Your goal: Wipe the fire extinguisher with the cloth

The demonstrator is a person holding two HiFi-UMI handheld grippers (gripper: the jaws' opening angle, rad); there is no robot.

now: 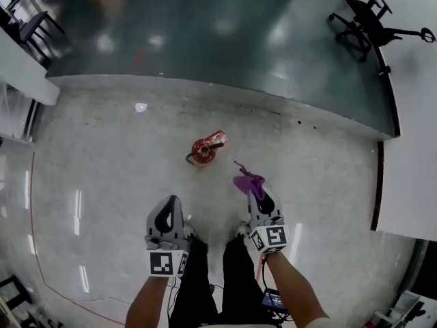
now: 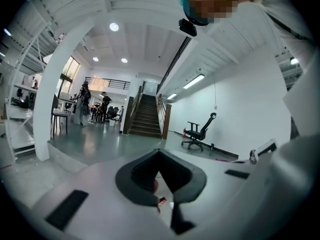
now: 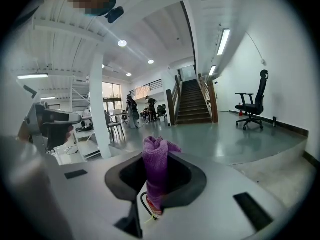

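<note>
**Holding the cloth, extinguisher on the floor**

Head view: the fire extinguisher stands on the pale speckled floor, seen from above, a little short of the edge where that floor meets a darker, glossy one. It stands apart from both grippers. The right gripper has the purple cloth pinched in its tip, the bunched cloth pointing toward the extinguisher without touching it. The left gripper is held beside it, level with it and lower left of the extinguisher. An office chair sits near the far right corner of the dark floor.

Left gripper view: the left gripper has its jaws drawn together with nothing between them (only a speck of red shows through the gap in the pads). Beyond are a staircase and the office chair by a white wall.

Right gripper view: the right gripper is clamped on the cloth, which rises upright from the pads as a twisted roll. Just under it a bit of red and a black loop peek through, too small to make out fully. The staircase and chair stand behind.
</note>
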